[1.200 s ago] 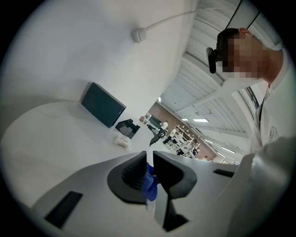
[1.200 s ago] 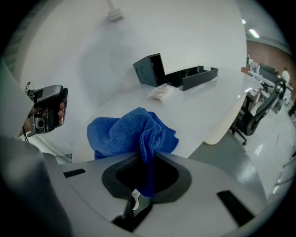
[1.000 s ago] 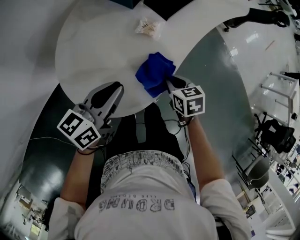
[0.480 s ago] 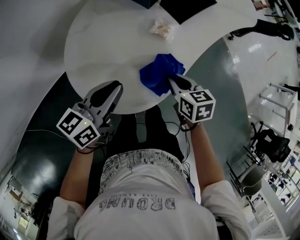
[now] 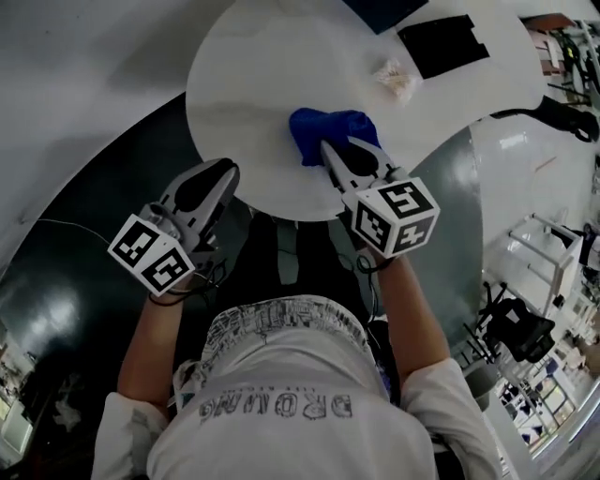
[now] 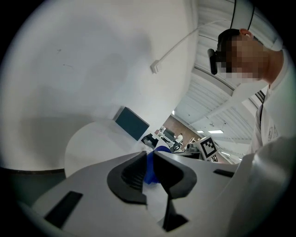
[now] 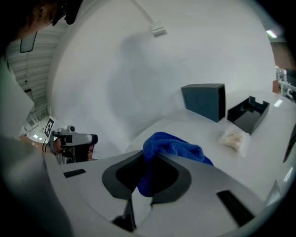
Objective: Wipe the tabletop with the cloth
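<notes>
The blue cloth (image 5: 328, 129) lies bunched on the round white table (image 5: 253, 84), a little in from its near edge. My right gripper (image 5: 331, 150) is shut on the cloth's near side. In the right gripper view, the cloth (image 7: 173, 146) hangs pinched between the jaws of that gripper (image 7: 147, 167). My left gripper (image 5: 223, 172) hovers over the table's near-left edge, shut and holding nothing. Through the thin slit of the left gripper (image 6: 150, 163), a strip of the distant cloth (image 6: 150, 170) shows.
A crumpled pale packet (image 5: 394, 80) lies right of the cloth. A black tray (image 5: 445, 45) and a dark teal box (image 5: 384, 11) stand at the table's far side. A chair base (image 5: 553, 108) stands on the floor at right.
My right gripper has dragged the cloth leftward and away from the near-right edge, further from the packet. The left gripper has stayed by the near edge.
</notes>
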`<action>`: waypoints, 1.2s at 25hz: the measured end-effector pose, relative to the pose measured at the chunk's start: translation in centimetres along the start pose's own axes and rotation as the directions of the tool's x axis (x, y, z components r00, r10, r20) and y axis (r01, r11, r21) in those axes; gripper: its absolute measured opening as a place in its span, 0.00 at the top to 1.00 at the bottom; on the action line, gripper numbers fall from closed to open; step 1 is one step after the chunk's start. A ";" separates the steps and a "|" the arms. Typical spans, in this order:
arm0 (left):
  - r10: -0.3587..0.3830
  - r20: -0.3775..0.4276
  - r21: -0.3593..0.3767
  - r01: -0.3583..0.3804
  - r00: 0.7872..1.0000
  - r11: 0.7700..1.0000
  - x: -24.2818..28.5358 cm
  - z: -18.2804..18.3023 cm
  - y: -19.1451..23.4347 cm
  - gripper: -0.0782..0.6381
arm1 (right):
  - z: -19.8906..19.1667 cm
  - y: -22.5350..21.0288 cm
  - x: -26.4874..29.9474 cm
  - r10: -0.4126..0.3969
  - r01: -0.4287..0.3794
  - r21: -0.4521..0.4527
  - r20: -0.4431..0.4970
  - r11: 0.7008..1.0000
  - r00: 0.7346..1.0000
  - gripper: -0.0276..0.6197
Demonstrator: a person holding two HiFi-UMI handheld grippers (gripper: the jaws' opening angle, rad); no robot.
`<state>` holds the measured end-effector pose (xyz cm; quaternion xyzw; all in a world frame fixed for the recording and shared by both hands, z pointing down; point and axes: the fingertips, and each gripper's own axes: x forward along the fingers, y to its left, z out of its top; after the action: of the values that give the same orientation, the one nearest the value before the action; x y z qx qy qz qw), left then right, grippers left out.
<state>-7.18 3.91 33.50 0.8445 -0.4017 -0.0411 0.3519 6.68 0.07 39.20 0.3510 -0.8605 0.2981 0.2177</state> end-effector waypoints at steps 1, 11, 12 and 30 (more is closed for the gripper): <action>0.016 0.013 -0.005 -0.016 1.000 1.000 -1.0 0.4 0.7 0.81 | 0.8 1.2 0.8 0.021 -0.021 -0.014 0.002 1.000 1.000 0.89; 0.143 0.111 -0.056 -0.137 0.984 0.989 -9.4 1.8 5.7 0.81 | 2.3 12.0 7.5 0.206 -0.211 -0.112 -0.049 0.971 0.977 0.89; 0.153 0.117 -0.062 -0.146 0.981 0.987 -10.3 1.9 6.1 0.81 | 2.2 13.0 8.1 0.217 -0.223 -0.116 -0.059 0.968 0.974 0.89; 0.207 0.109 -0.109 -0.195 0.972 0.975 -11.9 0.1 8.4 0.81 | -6.8 11.5 14.7 0.190 -0.221 -0.094 -0.267 0.971 0.945 0.89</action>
<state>-20.73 8.65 36.14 0.7771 -0.5032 -0.0754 0.3704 -10.33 4.29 48.59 0.2037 -0.8738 0.3087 0.3159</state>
